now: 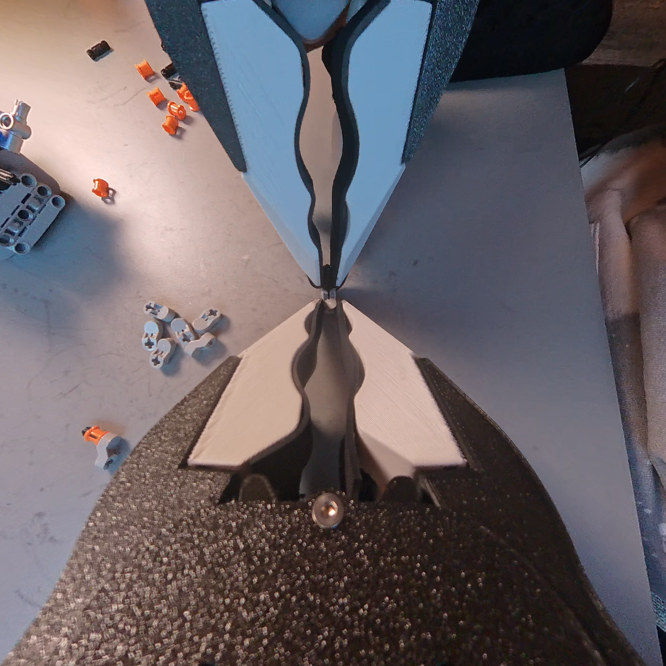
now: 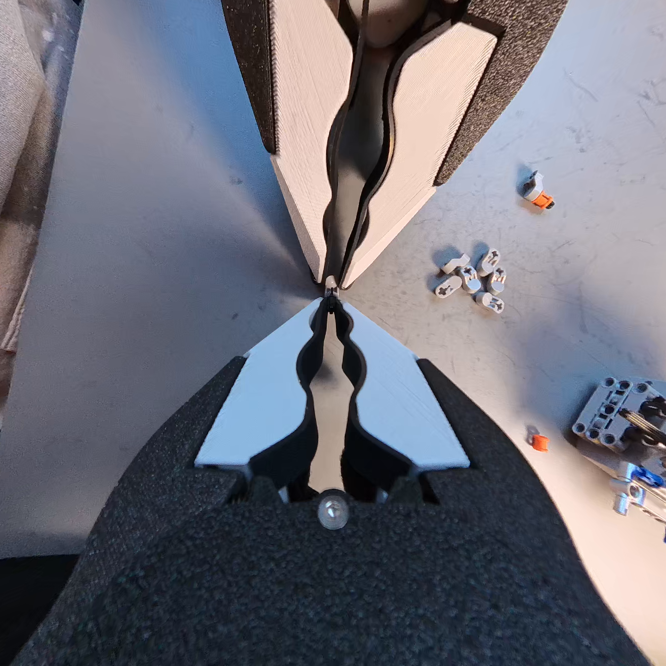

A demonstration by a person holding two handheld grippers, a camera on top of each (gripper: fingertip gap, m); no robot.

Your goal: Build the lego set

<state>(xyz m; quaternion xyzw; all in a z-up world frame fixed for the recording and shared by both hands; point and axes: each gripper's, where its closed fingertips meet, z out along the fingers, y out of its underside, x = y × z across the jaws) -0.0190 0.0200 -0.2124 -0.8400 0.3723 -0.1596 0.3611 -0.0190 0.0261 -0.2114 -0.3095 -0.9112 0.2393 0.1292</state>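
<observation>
While grey connectors (image 1: 180,333) lie clustered on the worktop (image 1: 468,288), the left gripper (image 1: 329,306) and right gripper (image 2: 331,301) meet tip to tip, each clenched on a small pin (image 2: 331,284).

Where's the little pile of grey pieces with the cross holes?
The pile of grey pieces lies on the table, left of the touching gripper tips in the left wrist view and right of them in the right wrist view.
</observation>
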